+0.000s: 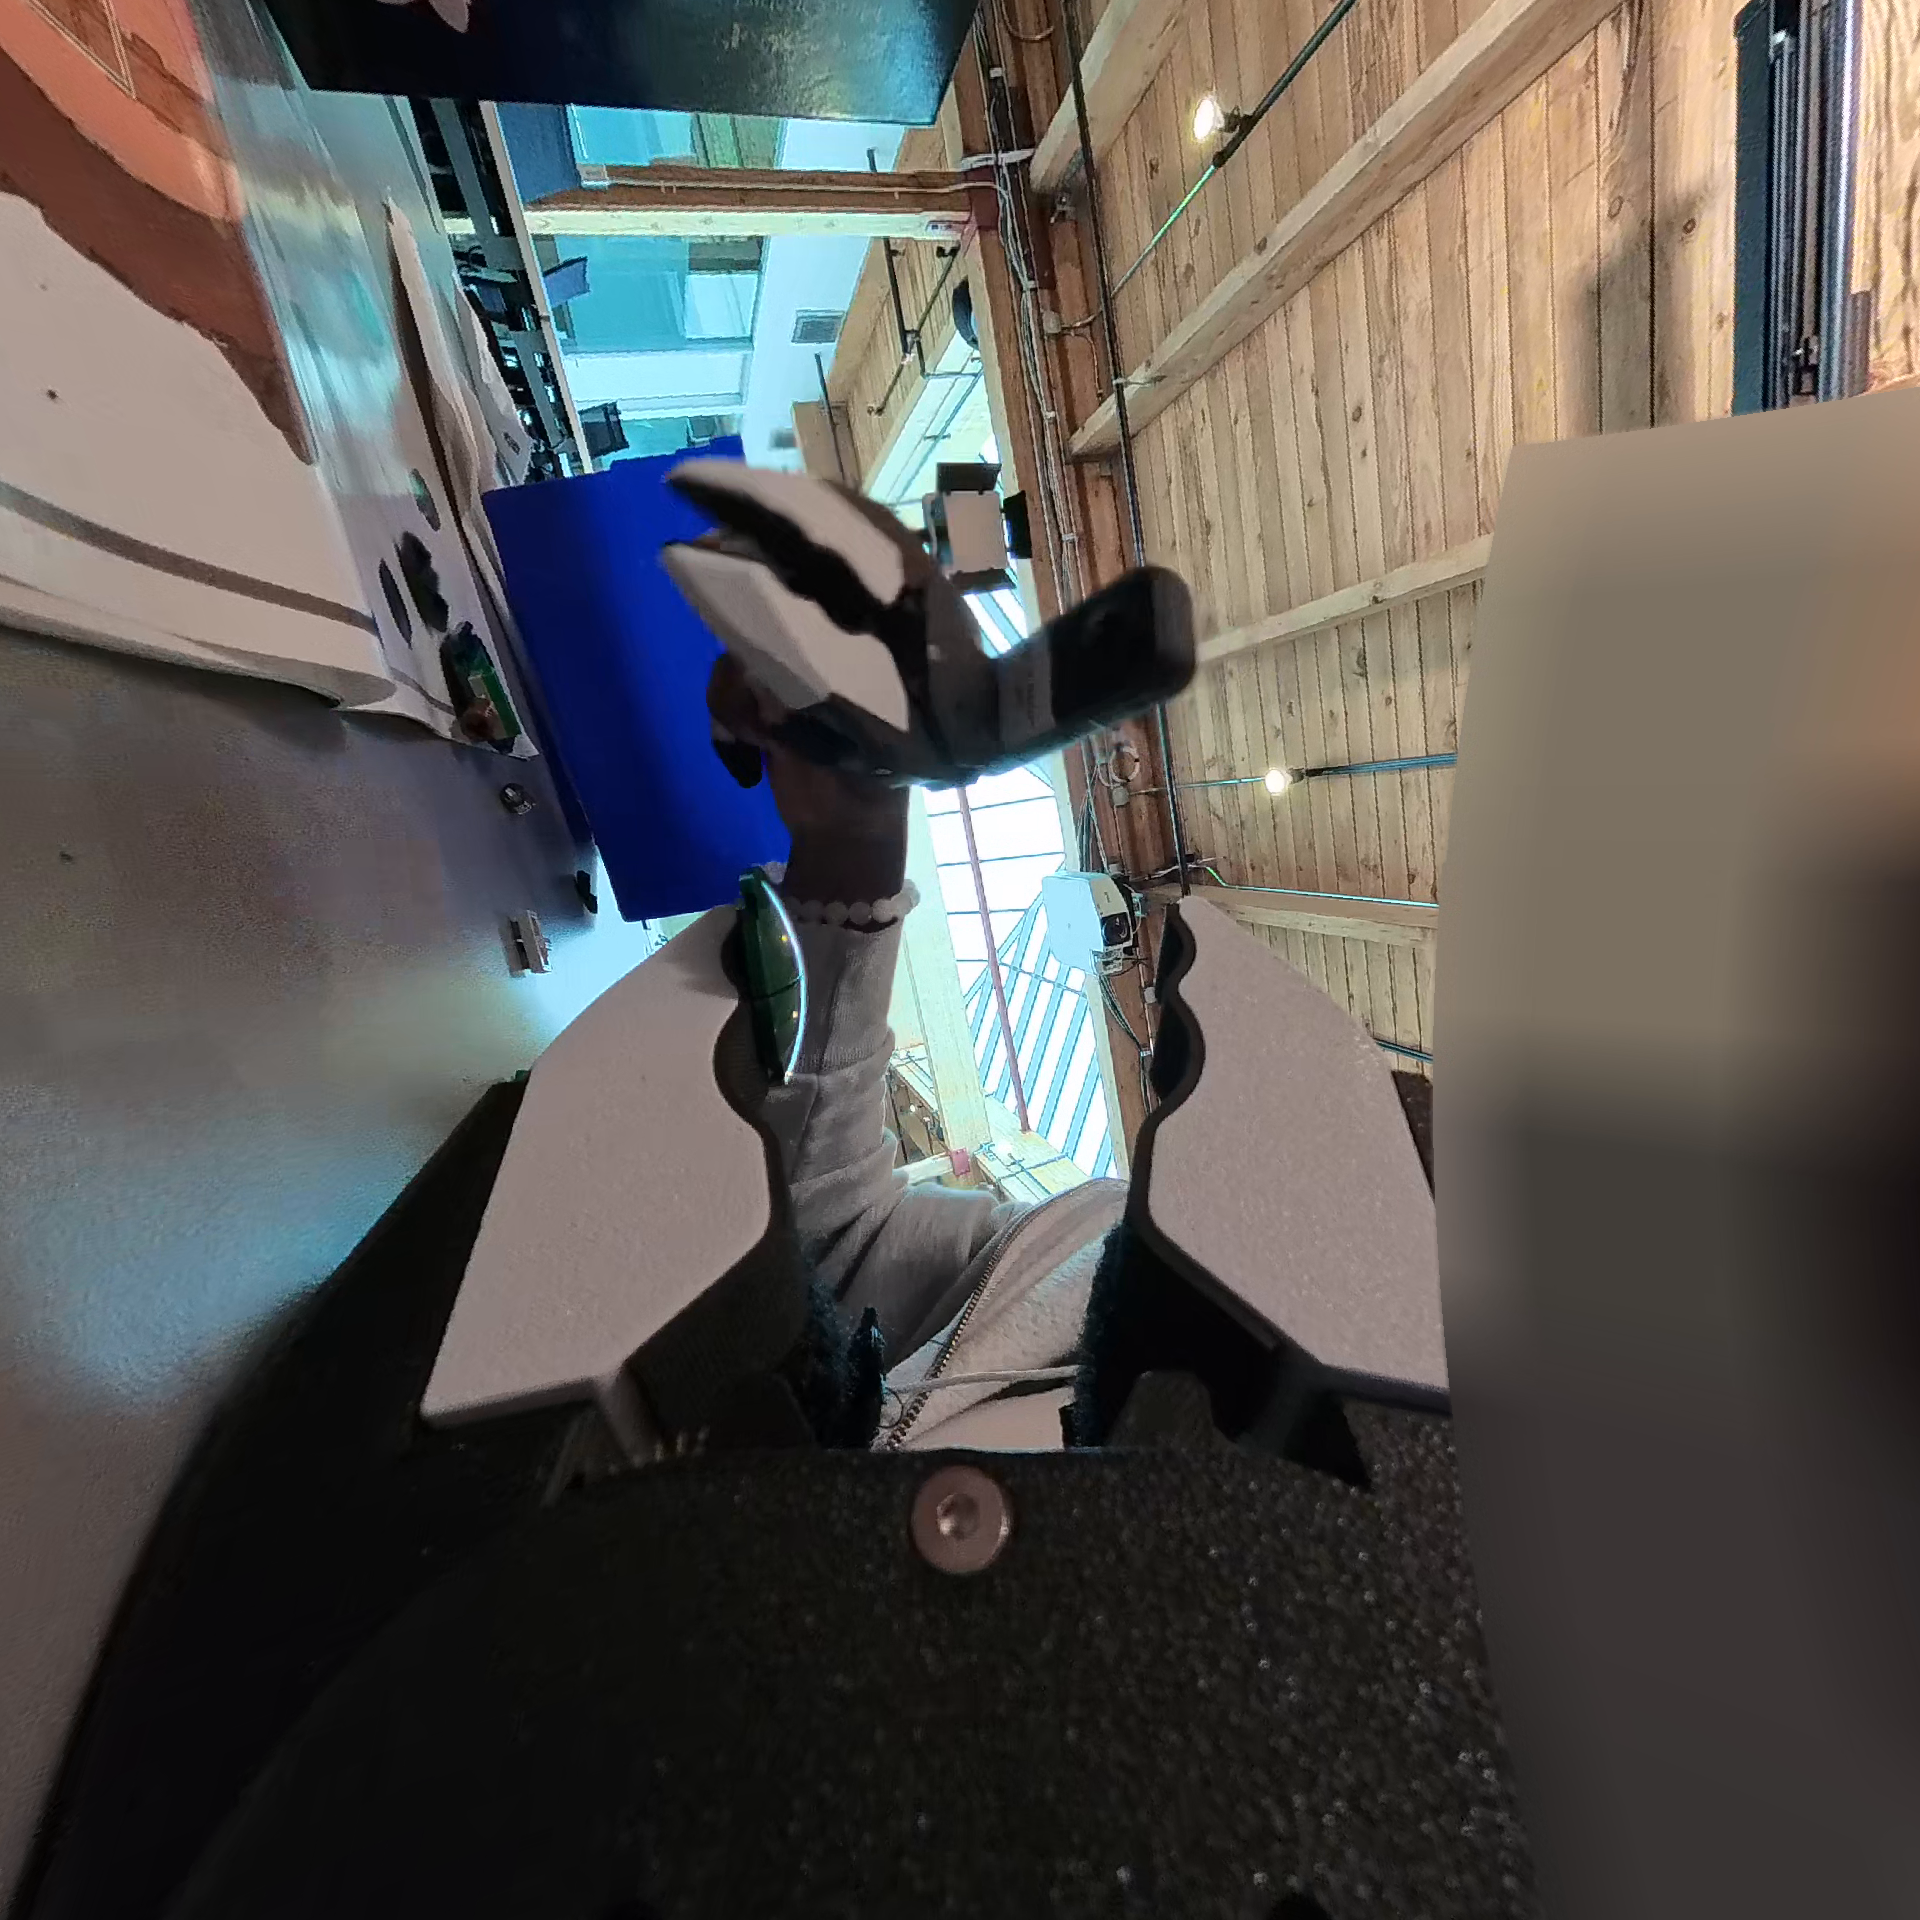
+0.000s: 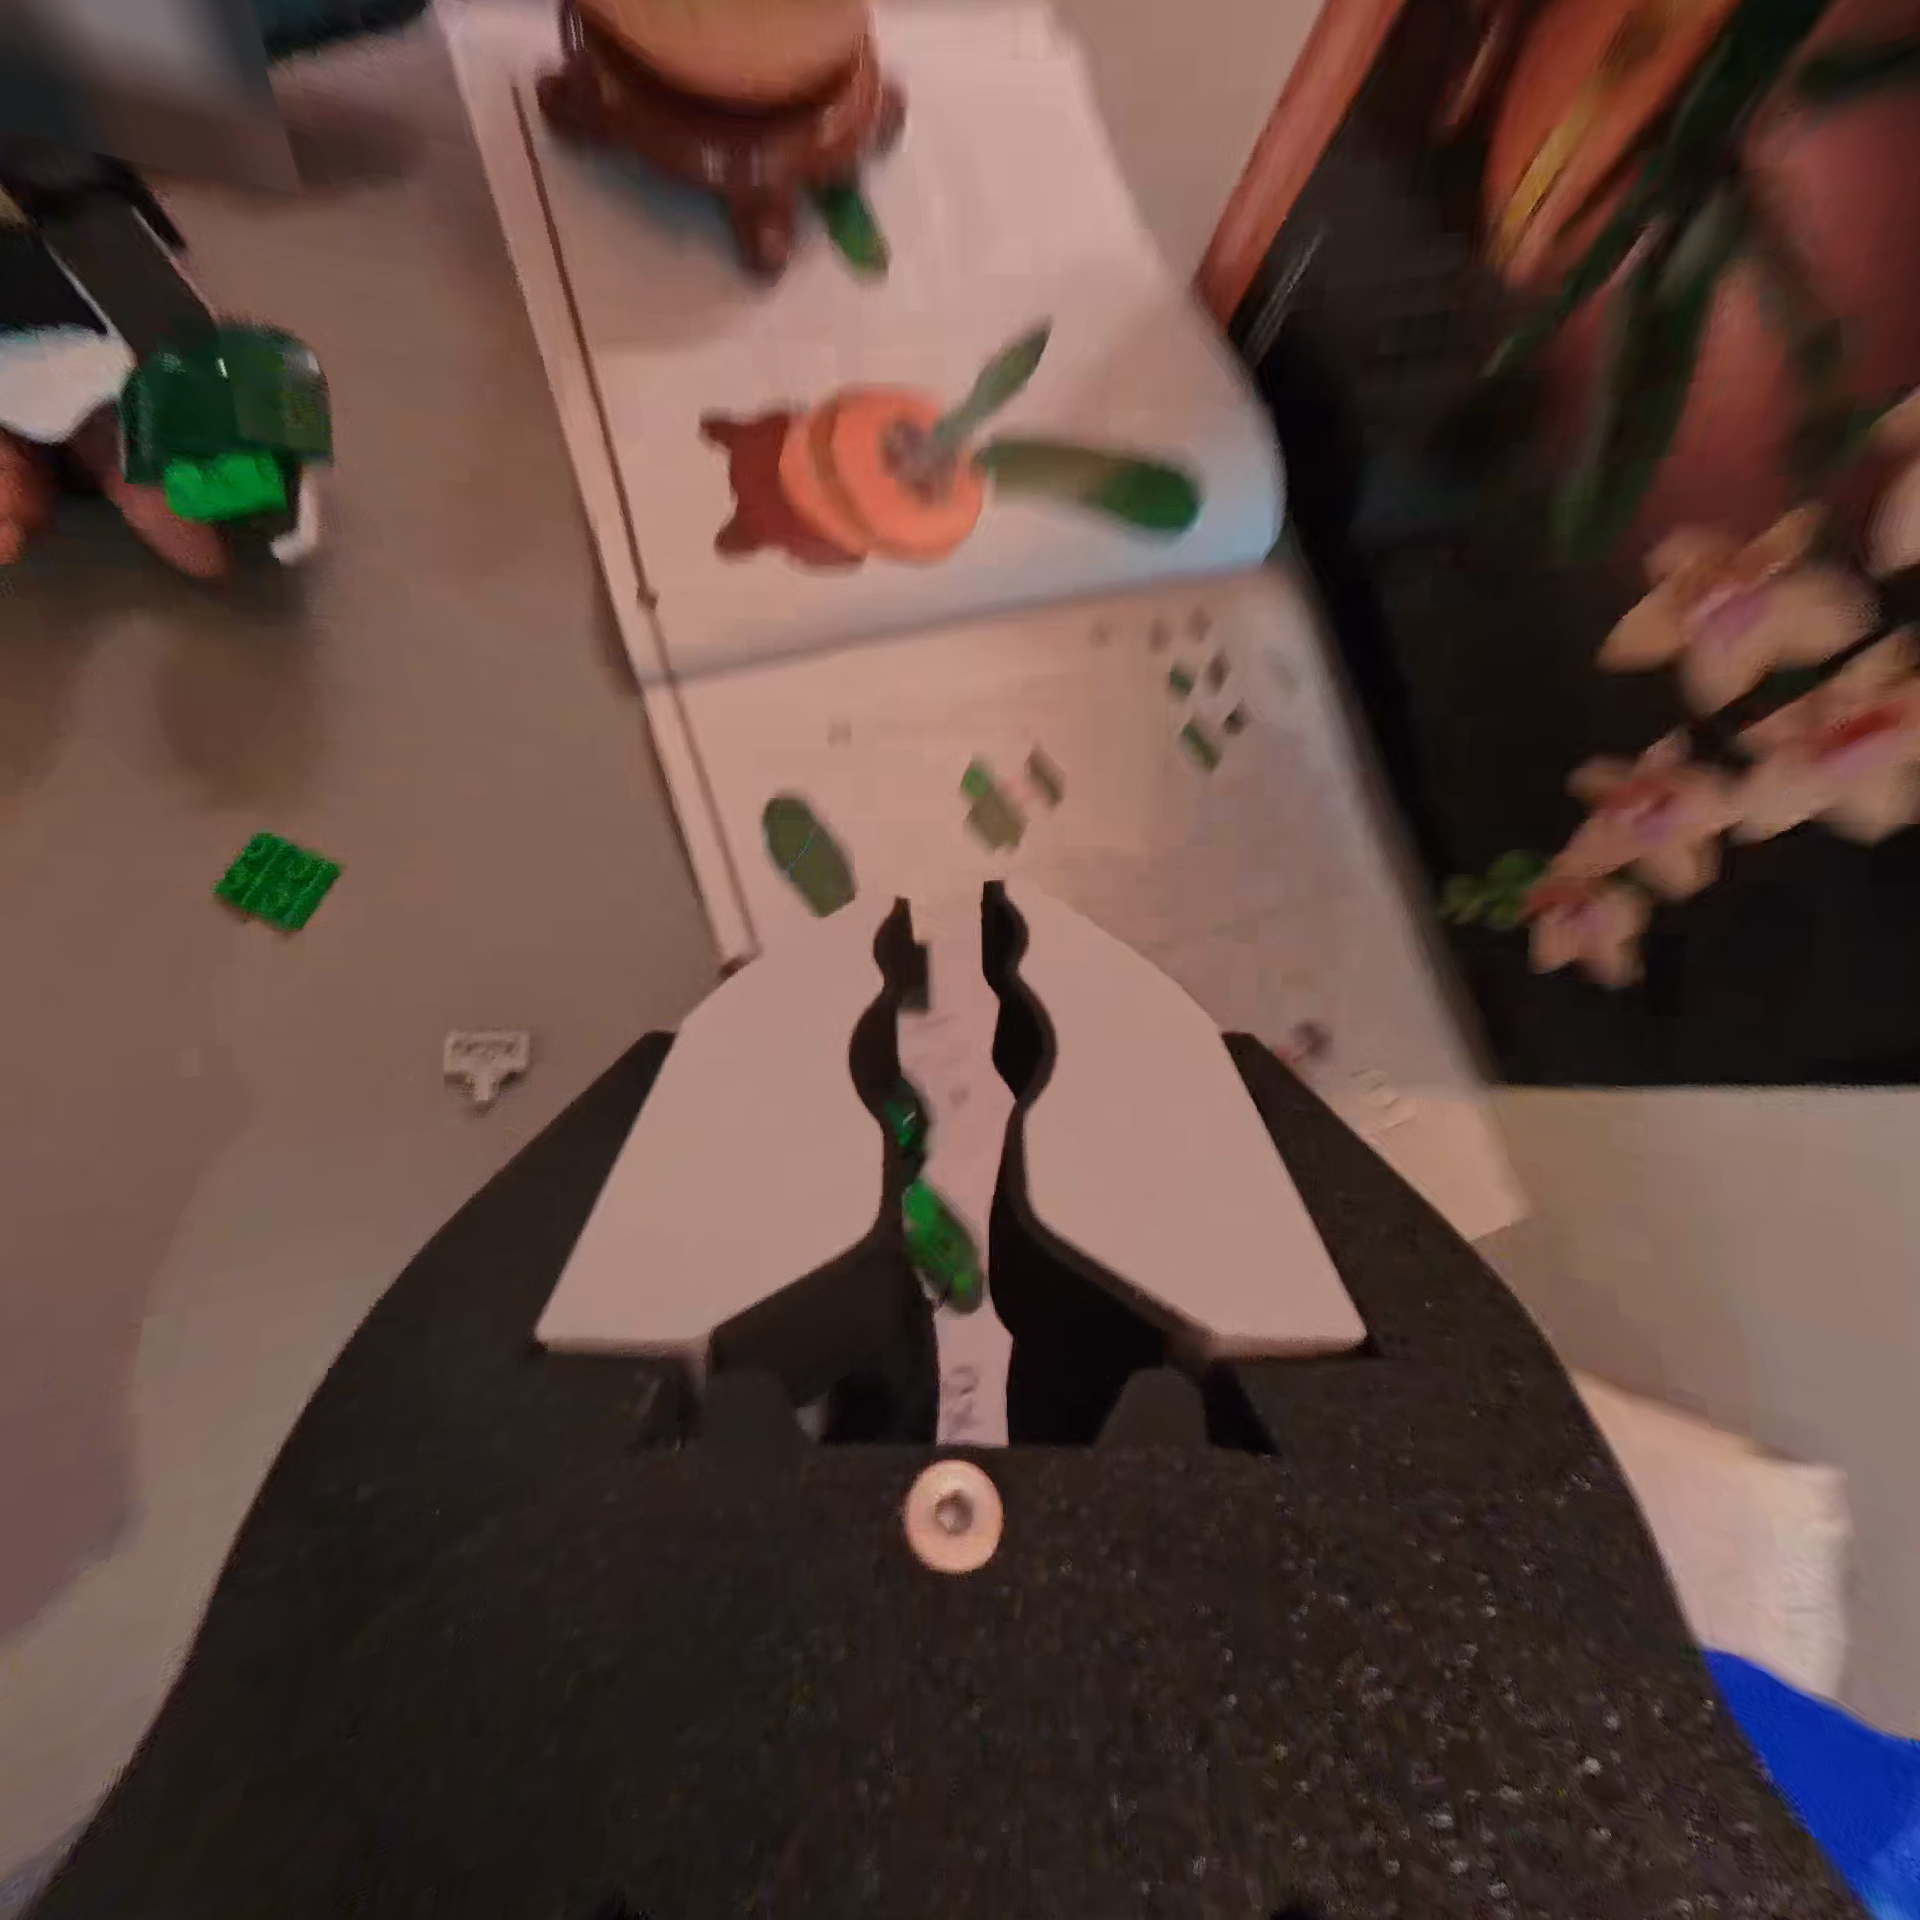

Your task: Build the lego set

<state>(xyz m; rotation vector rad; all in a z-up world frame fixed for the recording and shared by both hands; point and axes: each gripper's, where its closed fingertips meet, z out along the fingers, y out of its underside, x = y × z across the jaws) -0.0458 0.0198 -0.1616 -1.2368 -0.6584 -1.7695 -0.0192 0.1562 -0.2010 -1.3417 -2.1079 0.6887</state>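
Note:
My left gripper (image 1: 961, 925) is tipped on its side with its jaws wide apart. A dark green leaf-shaped Lego piece (image 1: 774, 977) rests against its table-side finger and does not reach the other finger. The right wrist view shows the same gripper at the upper left, with a green Lego assembly (image 2: 223, 426) at its tip. My right gripper (image 2: 943, 904) hovers over the open instruction booklet (image 2: 935, 644). Its jaws are nearly closed on a small green piece (image 2: 930, 1205), which is sharp against the blurred background. The right gripper also shows in the left wrist view (image 1: 707, 540), raised above the table.
A flat green plate (image 2: 277, 881) and a small grey piece (image 2: 486, 1060) lie loose on the grey table (image 2: 312, 1195). The dark Lego box (image 2: 1662, 520) stands to the right of the booklet. A blue bin (image 1: 623, 675) sits beside it. A sleeved arm (image 1: 852, 1039) crosses between my left fingers. My left gripper is the nearer one to the flat green plate (image 2: 277, 881): about 8 cm, against 15 cm.

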